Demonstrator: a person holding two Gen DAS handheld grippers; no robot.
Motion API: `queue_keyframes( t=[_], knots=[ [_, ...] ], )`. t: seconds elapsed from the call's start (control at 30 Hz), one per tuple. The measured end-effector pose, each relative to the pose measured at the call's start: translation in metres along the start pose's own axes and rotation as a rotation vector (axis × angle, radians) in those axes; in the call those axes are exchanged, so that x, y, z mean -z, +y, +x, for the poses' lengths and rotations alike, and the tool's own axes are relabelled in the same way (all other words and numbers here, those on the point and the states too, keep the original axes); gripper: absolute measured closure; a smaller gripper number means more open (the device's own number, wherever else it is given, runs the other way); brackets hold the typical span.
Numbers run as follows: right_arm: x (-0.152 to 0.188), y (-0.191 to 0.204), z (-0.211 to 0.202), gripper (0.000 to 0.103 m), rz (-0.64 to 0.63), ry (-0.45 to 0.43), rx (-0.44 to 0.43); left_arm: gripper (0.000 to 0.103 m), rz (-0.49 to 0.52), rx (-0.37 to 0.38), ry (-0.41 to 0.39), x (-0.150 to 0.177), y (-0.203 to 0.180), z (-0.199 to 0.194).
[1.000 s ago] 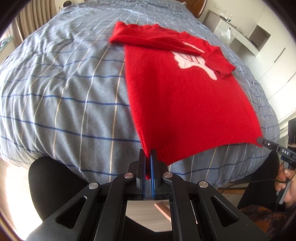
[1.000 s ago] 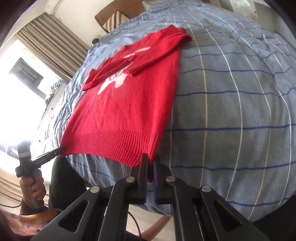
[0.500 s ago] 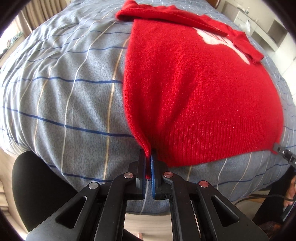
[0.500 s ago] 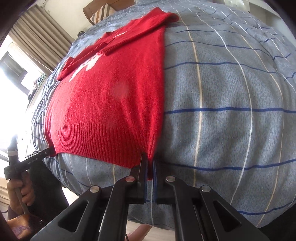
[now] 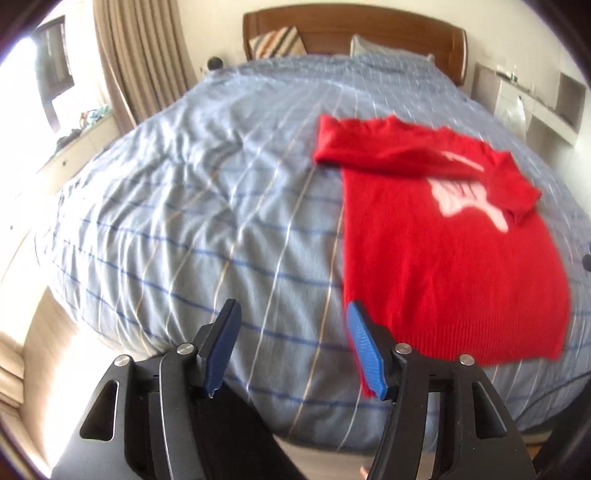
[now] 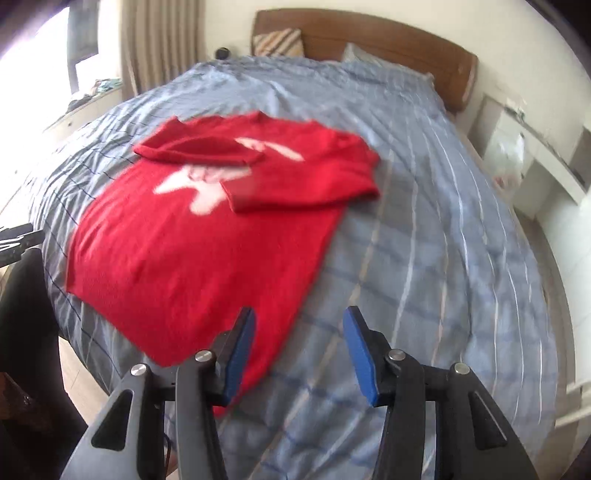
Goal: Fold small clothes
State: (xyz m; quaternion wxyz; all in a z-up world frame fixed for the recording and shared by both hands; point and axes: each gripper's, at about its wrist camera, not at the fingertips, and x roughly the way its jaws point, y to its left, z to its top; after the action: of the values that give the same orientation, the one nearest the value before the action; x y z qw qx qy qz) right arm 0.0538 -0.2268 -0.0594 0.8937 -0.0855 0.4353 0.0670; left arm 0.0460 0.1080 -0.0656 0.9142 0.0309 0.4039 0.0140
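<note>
**Figure: Both tongs released above a red sweater laid flat on the bed**

Left to right across the scene. Far left, curtains hang beside a bright window; a low sill below them carries small clutter, too blurred to identify. The left gripper hovers over the near edge of the bed, its blue-padded fingers spread wide and holding nothing; bare blue-grey striped bedding shows between them. Its right-hand finger sits just beside the sweater's lower corner, whether touching or not cannot be told. The red sweater lies flat on the near half of the bed, hem toward the viewer, both sleeves folded inward across the chest so that they partly cover a white motif. This layout is judged deliberate: sleeves in and body smoothed leave a narrow rectangle ready for a fold of hem toward collar. The right gripper is likewise released and empty, jaws wide apart, poised over the sweater's opposite lower corner. The symmetrical stance suggests each tong is assigned one hem corner.

Differences between views. The left wrist view shows the hem's ribbed band and the whole headboard, with a striped pillow against it. The right wrist view shows the overlapped sleeves more plainly, the bare bedding to the right of the garment, and white shelving beyond the bed. Motion blur softens both.
</note>
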Motion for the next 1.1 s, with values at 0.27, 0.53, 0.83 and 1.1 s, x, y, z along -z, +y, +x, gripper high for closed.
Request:
queue_keyframes(
  t=[0.27, 0.53, 0.83, 1.1],
  knots=[
    [-0.081, 0.059, 0.122, 0.05, -0.211, -0.01, -0.083, 0.036, -0.02, -0.134, -0.081, 0.007, 0.007, 0.042],
    [-0.074, -0.065, 0.112, 0.096, 0.225, -0.082, -0.116, 0.036, -0.067, -0.079, -0.039, 0.01, 0.014, 0.052],
    [0.017, -0.292, 0.033, 0.096, 0.737, -0.125, 0.12, 0.036, -0.059, -0.099, -0.022, 0.012, 0.009, 0.055],
    [0.093, -0.332, 0.038, 0.097, 0.954, -0.096, 0.146, 0.036, -0.025, -0.137, -0.021, 0.015, 0.003, 0.054]
  ],
)
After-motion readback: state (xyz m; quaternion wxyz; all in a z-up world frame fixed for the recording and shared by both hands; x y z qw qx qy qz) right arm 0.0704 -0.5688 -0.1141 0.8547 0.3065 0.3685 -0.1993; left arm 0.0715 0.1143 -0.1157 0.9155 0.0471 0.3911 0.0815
